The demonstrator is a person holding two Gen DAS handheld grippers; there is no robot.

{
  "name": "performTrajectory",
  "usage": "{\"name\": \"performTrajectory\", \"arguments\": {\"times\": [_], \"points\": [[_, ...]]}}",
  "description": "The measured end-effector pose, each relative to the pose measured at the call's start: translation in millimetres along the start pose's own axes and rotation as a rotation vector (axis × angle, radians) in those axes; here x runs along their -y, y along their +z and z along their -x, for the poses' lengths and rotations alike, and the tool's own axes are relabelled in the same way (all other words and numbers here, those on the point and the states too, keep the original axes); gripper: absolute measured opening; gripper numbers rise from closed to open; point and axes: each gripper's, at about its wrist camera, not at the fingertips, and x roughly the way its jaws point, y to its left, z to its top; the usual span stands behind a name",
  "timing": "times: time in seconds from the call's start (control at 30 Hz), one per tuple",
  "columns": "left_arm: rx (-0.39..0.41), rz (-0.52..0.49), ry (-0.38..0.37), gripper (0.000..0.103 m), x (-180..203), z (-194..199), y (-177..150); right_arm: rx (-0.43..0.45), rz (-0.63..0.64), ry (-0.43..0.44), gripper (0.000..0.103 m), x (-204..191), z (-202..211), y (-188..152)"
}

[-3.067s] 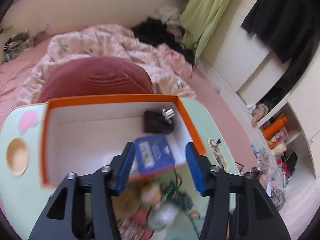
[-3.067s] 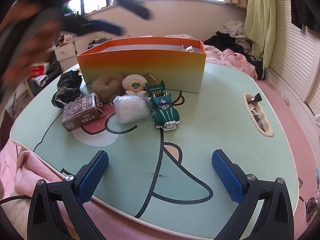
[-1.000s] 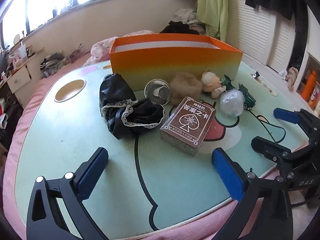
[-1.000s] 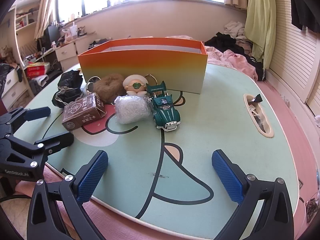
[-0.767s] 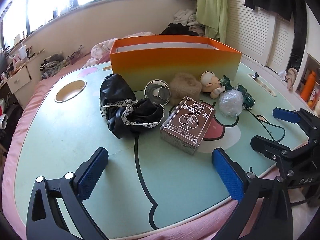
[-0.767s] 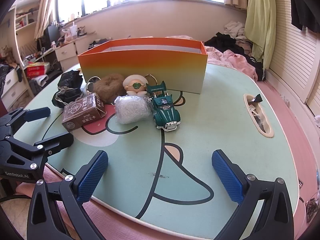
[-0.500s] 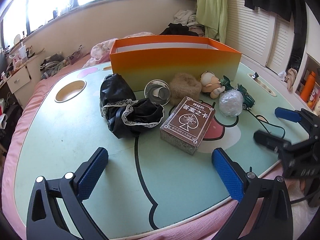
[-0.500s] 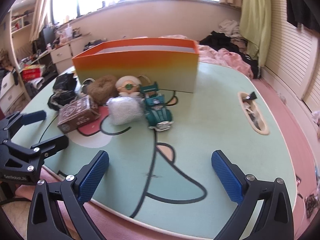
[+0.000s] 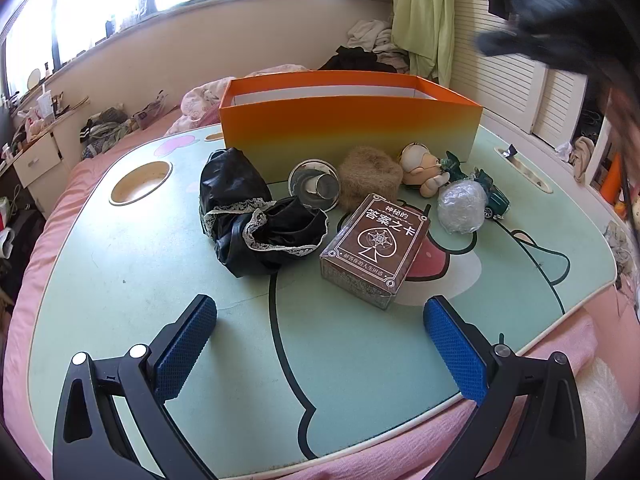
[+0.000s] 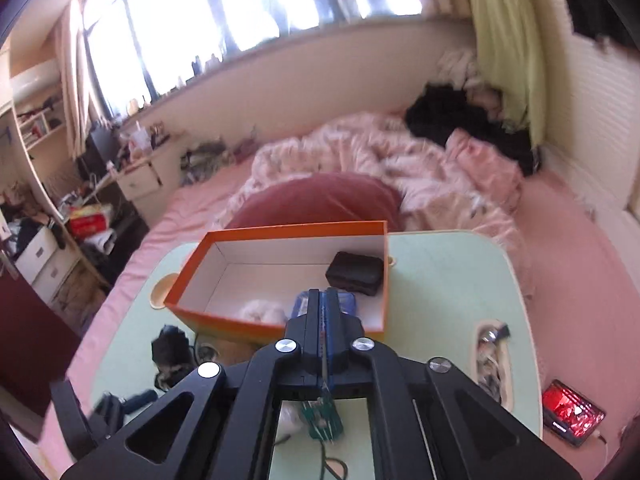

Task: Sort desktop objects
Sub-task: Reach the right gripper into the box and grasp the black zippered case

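An orange box [image 9: 348, 120] stands at the back of the mint table [image 9: 120, 272]. In front of it lie a black lace cloth [image 9: 256, 216], a metal cup [image 9: 316, 186], a brown fur ball [image 9: 370, 176], a doll [image 9: 422, 168], a clear ball [image 9: 460, 204], a green toy car [image 9: 494, 196] and a brown card box [image 9: 376, 244]. My left gripper [image 9: 320, 344] is open and empty near the table's front edge. My right gripper [image 10: 324, 300] is shut with nothing visible between the pads, raised high above the orange box [image 10: 280, 276], which holds a black pouch [image 10: 354, 272], a blue item and something white.
A round cup recess [image 9: 140, 182] sits at the table's left, a slot tray [image 10: 490, 356] with small bits at its right. A phone [image 10: 572, 412] lies on the pink bedding right of the table. A red pillow [image 10: 320, 200] lies behind the box.
My right gripper has closed and risen from the table's front edge to high above the orange box, looking down into it. My left gripper has stayed still and open.
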Motion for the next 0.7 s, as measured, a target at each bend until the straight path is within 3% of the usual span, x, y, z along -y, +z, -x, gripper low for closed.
{"name": "performTrajectory", "arguments": {"times": [0.03,0.07,0.1,0.17,0.23,0.33,0.4,0.47,0.57,0.63,0.7], "points": [[0.0,0.0,-0.001,0.103,0,0,0,-0.061,-0.026,0.016,0.052,0,-15,11],[0.0,0.0,-0.002,0.103,0,0,0,-0.104,-0.051,0.022,0.066,1,-33,21],[0.0,0.0,-0.002,0.103,0,0,0,-0.126,-0.062,0.026,0.07,1,-44,28],[0.001,-0.001,-0.005,0.103,0,0,0,-0.205,-0.065,-0.021,0.069,-4,-77,39],[0.001,-0.003,-0.006,0.103,0,1,0,-0.257,-0.052,-0.068,0.059,-13,-97,40],[0.002,-0.004,-0.007,0.103,1,1,-1,-0.311,0.051,-0.242,0.05,-28,-130,40],[0.002,-0.003,-0.008,0.103,1,1,-1,-0.327,0.152,-0.38,0.05,-36,-154,41],[0.003,-0.004,-0.01,0.103,1,0,0,-0.37,0.159,-0.468,0.05,-31,-172,36],[0.005,-0.007,-0.013,0.103,1,1,0,-0.385,0.177,-0.535,0.058,-29,-181,33],[0.006,-0.006,-0.014,0.103,0,0,0,-0.387,0.193,-0.472,0.058,-37,-179,31],[0.007,-0.006,-0.016,0.103,0,0,0,-0.395,0.157,-0.229,0.057,-44,-168,33]]}}
